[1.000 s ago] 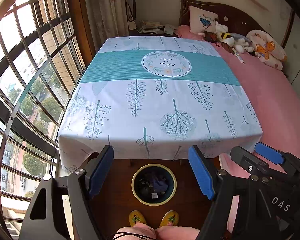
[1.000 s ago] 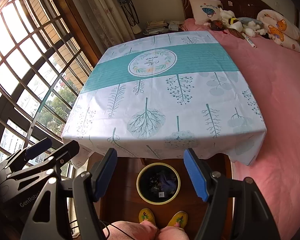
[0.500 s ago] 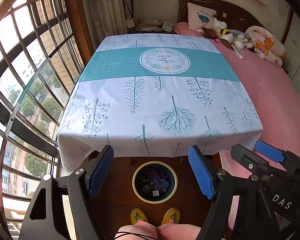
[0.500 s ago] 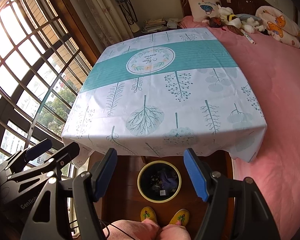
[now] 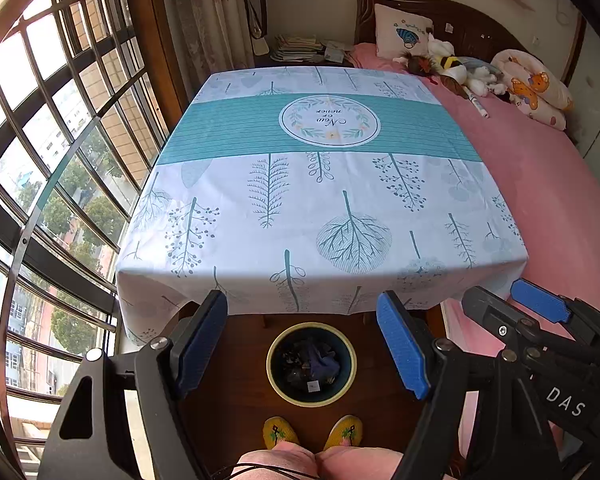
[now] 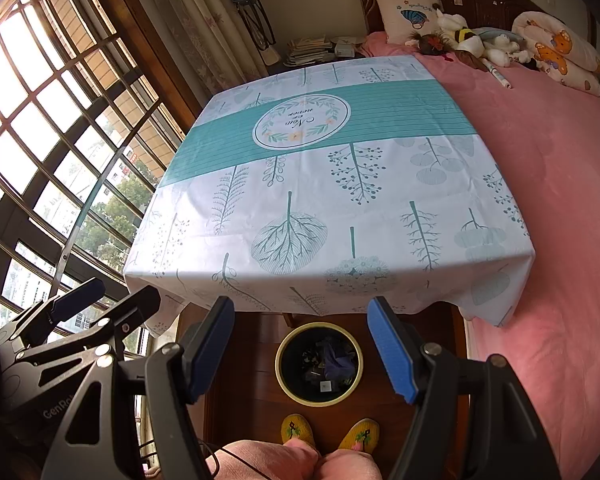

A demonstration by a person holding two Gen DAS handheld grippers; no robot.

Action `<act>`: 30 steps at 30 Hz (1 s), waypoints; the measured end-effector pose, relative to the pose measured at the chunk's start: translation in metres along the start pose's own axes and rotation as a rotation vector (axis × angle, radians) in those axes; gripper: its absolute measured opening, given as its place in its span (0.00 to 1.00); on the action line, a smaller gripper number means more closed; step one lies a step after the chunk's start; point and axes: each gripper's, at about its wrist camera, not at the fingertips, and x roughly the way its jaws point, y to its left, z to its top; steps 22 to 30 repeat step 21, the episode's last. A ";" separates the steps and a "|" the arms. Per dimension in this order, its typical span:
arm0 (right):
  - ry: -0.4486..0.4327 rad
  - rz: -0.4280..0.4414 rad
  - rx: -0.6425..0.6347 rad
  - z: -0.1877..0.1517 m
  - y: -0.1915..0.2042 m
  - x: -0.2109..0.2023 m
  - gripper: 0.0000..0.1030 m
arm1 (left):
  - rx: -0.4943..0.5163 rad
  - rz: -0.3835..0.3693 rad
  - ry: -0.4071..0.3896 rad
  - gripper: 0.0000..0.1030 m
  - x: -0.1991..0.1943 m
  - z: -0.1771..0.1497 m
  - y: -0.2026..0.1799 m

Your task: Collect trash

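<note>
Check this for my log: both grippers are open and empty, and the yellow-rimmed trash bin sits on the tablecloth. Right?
Not quite. The trash bin sits on the wooden floor in front of the table, not on the tablecloth, as the left wrist view shows. Both the left gripper and right gripper are open and empty.

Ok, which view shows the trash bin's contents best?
The left wrist view: the trash bin sits centred between the open gripper fingers, dark scraps and a white tag visible. The right wrist view shows the same bin similarly, slightly more shadowed.

- Daylight enters through the window (image 5: 40, 152), left; panes blown out near white.
- Tablecloth (image 5: 320, 208) evenly lit, sharp; floor beneath it in shadow.
- Fisheye bends edges; corners vignetted dark.
</note>
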 end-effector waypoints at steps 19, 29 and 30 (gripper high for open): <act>0.002 0.010 -0.015 0.003 0.003 0.003 0.68 | -0.013 0.016 -0.002 0.73 0.002 0.003 0.004; 0.002 0.014 -0.018 0.005 0.000 0.004 0.68 | -0.013 0.018 -0.002 0.73 0.002 0.006 0.002; 0.002 0.014 -0.018 0.005 0.000 0.004 0.68 | -0.013 0.018 -0.002 0.73 0.002 0.006 0.002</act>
